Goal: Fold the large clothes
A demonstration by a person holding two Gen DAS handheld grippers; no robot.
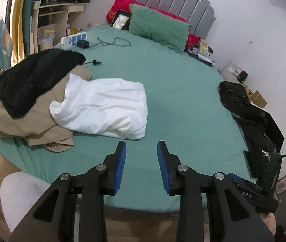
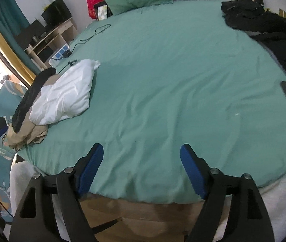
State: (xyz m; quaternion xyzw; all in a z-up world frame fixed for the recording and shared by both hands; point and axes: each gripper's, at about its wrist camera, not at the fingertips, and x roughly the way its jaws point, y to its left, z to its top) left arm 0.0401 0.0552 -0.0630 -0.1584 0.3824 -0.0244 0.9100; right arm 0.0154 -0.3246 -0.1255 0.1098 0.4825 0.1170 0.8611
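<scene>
Both sets of jaws stand apart with nothing between them: the left gripper narrower, the right gripper wide, each hanging over the near edge of the bed, apparently between garments. The bed's green middle lies bare, seemingly kept as folding room. To the left, a pile of three pieces waits: a white garment, roughly folded, leaning on a tan garment, with a black garment on top. Well apart, along the right edge, lies a heap of dark clothes; how many it holds cannot be told. One green pillow rests at the headboard.
</scene>
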